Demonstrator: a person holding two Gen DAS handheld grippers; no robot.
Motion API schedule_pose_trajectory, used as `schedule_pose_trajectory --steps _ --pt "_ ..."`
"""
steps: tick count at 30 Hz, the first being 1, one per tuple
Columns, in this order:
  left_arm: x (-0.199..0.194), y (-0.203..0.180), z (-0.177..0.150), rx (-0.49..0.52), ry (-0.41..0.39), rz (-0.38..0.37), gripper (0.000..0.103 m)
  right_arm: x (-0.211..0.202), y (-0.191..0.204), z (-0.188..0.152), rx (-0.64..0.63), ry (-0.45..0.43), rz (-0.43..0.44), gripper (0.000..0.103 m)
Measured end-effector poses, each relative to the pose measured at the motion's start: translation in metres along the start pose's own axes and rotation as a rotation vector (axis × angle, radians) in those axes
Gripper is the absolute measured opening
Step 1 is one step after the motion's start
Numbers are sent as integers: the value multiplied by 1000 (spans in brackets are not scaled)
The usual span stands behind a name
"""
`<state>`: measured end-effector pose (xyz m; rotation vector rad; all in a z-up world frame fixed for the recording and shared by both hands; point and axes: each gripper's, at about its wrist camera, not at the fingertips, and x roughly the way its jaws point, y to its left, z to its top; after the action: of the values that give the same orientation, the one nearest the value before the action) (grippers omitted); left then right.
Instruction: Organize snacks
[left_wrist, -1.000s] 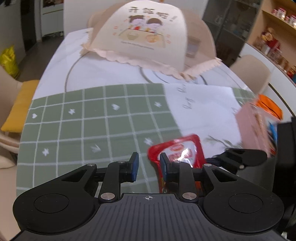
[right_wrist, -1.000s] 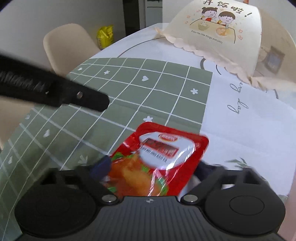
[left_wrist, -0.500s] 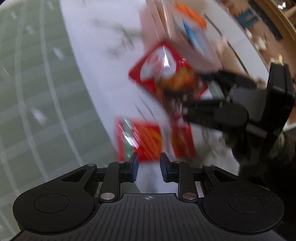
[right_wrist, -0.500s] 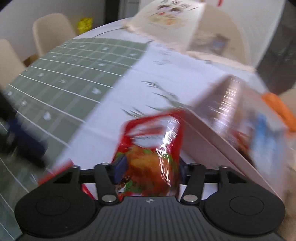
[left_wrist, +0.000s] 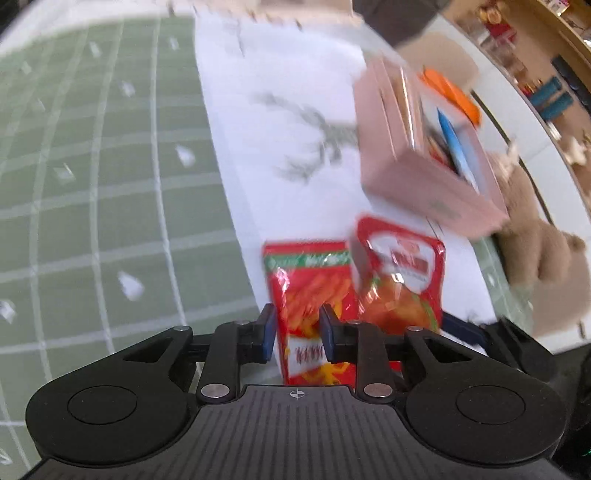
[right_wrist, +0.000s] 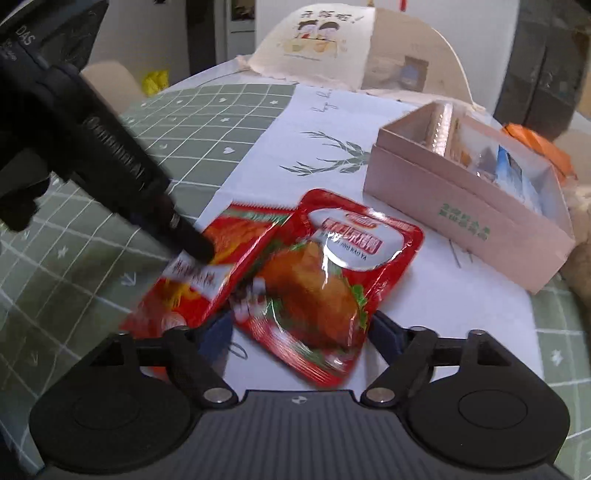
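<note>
So there's a pink cardboard box (right_wrist: 469, 218) sitting on the white part of the desk (right_wrist: 332, 122), lid off, and it's already got stuff in it: a shiny silvery packet (right_wrist: 441, 127) standing at the far end, a blue-and-white pack (right_wrist: 511, 173) nearer the front, plus something in between that's too blurry to make out. An orange thing (right_wrist: 535, 142) sits just behind the box, outside it. Two red snack packs are out of the box, in front of it. The one with the chicken picture (right_wrist: 325, 280) is between the fingers of the right gripper (right_wrist: 301, 332), which is spread wide around it, and I honestly can't tell whether the fingers press on the pack. The other red pack, the one with the green strip on top (left_wrist: 310, 291), lies partly under the chicken one on its left side, and the left gripper (left_wrist: 297, 338) has its fingers narrowed on either side of that pack's near end; whether it's clamped or just resting there, can't tell. Further back there's a beige food cover (right_wrist: 332, 40) with a cartoon on it, and a green checked cloth (right_wrist: 207, 118) over the left half of the desk.
</note>
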<state>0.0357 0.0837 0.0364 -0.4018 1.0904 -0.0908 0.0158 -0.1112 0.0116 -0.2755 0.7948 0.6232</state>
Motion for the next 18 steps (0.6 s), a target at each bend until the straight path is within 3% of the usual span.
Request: schedule_pose_trajectory --steps 3,7,11,15,18 --pt "-5 -23 0 110 0 16 28 -9 -22 -1 98 -25 -52 82" --pt "10 -61 -18 347 45 89 32 -17 -54 -9 195 -59 -171 82" --pt "19 -84 -35 560 -3 203 34 -12 -77 -19 296 -31 -251 82" --pt "16 -75 -40 638 -35 292 44 -10 -72 -25 322 -70 -286 89" --pt "12 -63 -34 601 -43 303 48 -7 -63 -30 335 -97 -302 96"
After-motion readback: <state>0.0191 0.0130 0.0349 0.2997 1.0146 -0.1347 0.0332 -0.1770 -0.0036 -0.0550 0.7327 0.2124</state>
